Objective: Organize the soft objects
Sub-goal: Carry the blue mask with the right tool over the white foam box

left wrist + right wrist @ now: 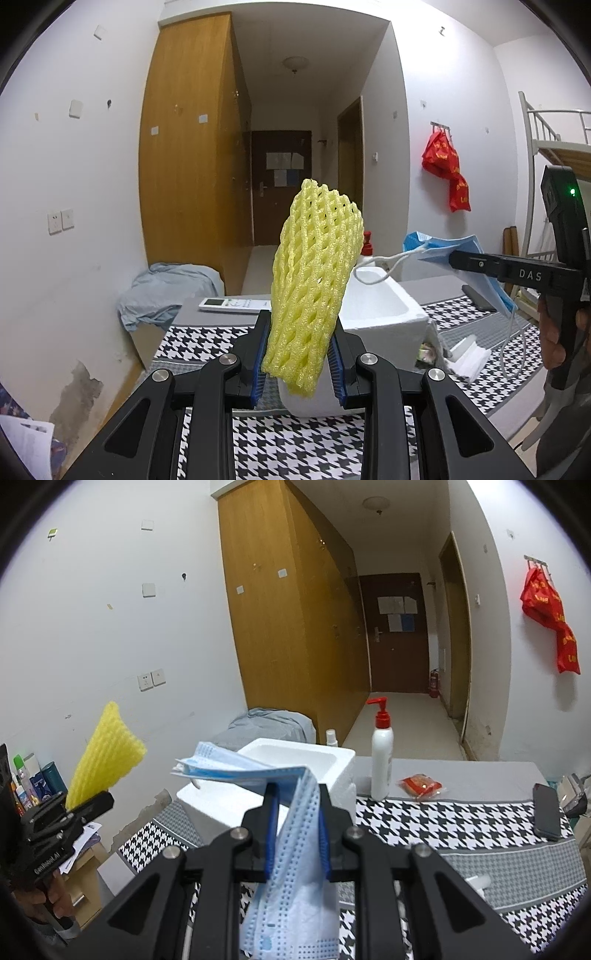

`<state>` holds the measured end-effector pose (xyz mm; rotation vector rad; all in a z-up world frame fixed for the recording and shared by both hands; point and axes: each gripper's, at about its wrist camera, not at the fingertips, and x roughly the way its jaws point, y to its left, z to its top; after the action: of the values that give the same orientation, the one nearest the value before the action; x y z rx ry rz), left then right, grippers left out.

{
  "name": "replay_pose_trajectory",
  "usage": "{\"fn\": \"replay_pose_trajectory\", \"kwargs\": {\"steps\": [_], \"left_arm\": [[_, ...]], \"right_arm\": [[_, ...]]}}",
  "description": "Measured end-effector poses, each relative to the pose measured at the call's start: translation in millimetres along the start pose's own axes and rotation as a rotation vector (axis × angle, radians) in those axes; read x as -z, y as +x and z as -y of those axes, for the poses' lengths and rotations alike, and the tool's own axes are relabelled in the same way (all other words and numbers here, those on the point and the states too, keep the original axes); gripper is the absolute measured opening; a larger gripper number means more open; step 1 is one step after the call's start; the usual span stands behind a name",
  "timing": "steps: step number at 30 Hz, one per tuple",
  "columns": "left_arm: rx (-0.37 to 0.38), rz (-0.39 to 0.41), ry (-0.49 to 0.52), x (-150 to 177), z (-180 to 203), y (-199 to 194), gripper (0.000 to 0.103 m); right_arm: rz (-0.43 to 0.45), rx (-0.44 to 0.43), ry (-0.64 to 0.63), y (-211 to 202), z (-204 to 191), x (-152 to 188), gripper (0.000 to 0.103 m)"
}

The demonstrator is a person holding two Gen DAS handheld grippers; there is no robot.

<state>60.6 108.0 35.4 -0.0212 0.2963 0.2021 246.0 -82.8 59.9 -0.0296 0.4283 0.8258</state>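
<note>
My left gripper (300,358) is shut on a yellow foam net sleeve (314,280), held upright above the table; the sleeve also shows in the right wrist view (105,760). My right gripper (295,830) is shut on a blue face mask (291,882) that drapes down between its fingers. In the left wrist view the mask (448,251) hangs from the right gripper (452,258) above a white foam box (380,306). The box (295,760) is open on top and stands on the houndstooth cloth.
A white pump bottle (382,753), a red snack packet (421,786) and a black phone (548,812) lie on the table (461,823). A white remote (232,305) lies at the far left. White tissues (469,360) lie right of the box.
</note>
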Motion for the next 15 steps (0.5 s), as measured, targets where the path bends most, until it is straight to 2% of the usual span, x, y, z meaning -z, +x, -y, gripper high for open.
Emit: {"fn": "replay_pose_trajectory", "kwargs": {"steps": [15], "left_arm": [[-0.047,-0.011,-0.014,3.9,-27.4,22.3,0.030]], "right_arm": [[-0.012,-0.016,-0.018,38.1,-15.1,-19.4,0.022]]}}
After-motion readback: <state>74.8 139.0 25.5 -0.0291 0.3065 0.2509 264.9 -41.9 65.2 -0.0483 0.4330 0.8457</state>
